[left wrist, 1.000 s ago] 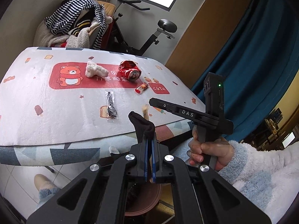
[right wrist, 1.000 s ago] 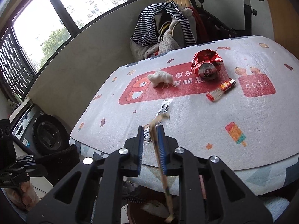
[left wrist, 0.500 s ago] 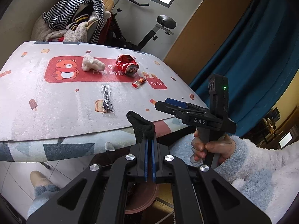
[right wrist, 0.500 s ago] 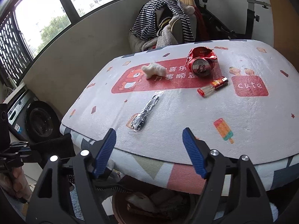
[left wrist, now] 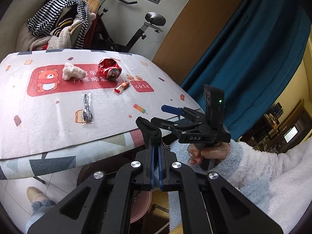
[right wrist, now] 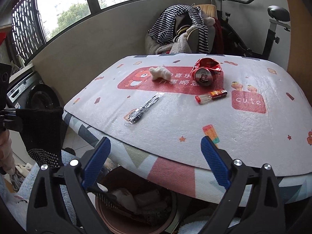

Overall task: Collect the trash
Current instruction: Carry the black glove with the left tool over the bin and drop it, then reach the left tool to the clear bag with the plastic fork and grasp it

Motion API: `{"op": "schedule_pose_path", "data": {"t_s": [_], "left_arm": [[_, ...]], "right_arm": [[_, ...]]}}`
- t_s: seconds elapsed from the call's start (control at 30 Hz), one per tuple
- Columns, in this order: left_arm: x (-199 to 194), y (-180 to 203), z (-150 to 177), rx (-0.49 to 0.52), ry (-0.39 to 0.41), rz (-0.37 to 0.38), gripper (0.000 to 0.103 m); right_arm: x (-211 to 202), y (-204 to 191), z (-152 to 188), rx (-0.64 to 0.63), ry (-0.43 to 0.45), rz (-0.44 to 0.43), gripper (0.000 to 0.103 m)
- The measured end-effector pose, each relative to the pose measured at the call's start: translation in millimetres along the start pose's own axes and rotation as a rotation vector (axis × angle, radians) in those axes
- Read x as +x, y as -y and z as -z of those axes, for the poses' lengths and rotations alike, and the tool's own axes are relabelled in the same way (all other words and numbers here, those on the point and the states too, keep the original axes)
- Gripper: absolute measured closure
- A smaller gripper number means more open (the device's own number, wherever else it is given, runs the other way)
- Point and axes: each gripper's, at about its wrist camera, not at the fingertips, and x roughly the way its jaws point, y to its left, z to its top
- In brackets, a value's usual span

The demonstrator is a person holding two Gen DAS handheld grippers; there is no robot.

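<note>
Daylight through barred windows [right wrist: 64, 9] on the far wall, exercise bike [right wrist: 253, 29] at far right, chair heaped with clothes [right wrist: 181, 31], washing machine [right wrist: 29, 95] at left, blue curtain [left wrist: 253, 58], tiled floor [left wrist: 11, 187]

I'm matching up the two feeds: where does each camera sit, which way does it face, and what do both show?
Left wrist: on the left gripper, shut on a black sock, facing across the table; shows the right gripper and right hand.
Right wrist: on the open right gripper, above the bin, facing the table and windows.
Shared: crushed can, lighter, tissue, wrapped cutlery.
</note>
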Motion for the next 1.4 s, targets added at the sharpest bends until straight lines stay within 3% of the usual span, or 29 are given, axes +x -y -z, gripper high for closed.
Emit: {"op": "schedule_pose_path", "data": {"t_s": [0.17, 0.6, 0.63, 0.7, 0.73, 0.77, 0.97, 1.13, 1.4], "left_arm": [[26, -17, 15, 0.006, -0.062, -0.103, 0.099], [83, -45, 46, 0.013, -0.192, -0.191, 0.099], [85, -46, 47, 0.009, -0.194, -0.193, 0.097], [89, -48, 50, 0.007, -0.197, -0.200, 0.082], [89, -49, 51, 0.009, -0.192, -0.214, 0.050], [89, -49, 52, 0.014, -0.180, -0.226, 0.028], [79, -57, 54, 0.048, -0.140, -0.314, 0.011], [62, -77, 63, 0.021, -0.091, -0.433, 0.007], [39, -96, 80, -0.068, 0.032, -0.540, 0.006]], "right_arm": [[-4, 5, 5, 0.018, 0.007, -0.013, 0.011], [7, 2, 16, 0.007, -0.031, -0.012, 0.011], [8, 2, 16, 0.009, -0.033, -0.013, 0.011], [10, 3, 16, 0.014, -0.043, -0.013, 0.011], [10, 2, 16, 0.015, -0.045, -0.013, 0.011], [11, 1, 17, 0.016, -0.047, -0.013, 0.011], [19, 0, 19, 0.014, -0.074, -0.019, 0.010], [26, -3, 19, 0.006, -0.109, -0.018, 0.010], [34, -12, 25, -0.026, -0.133, 0.011, 0.010]]}}
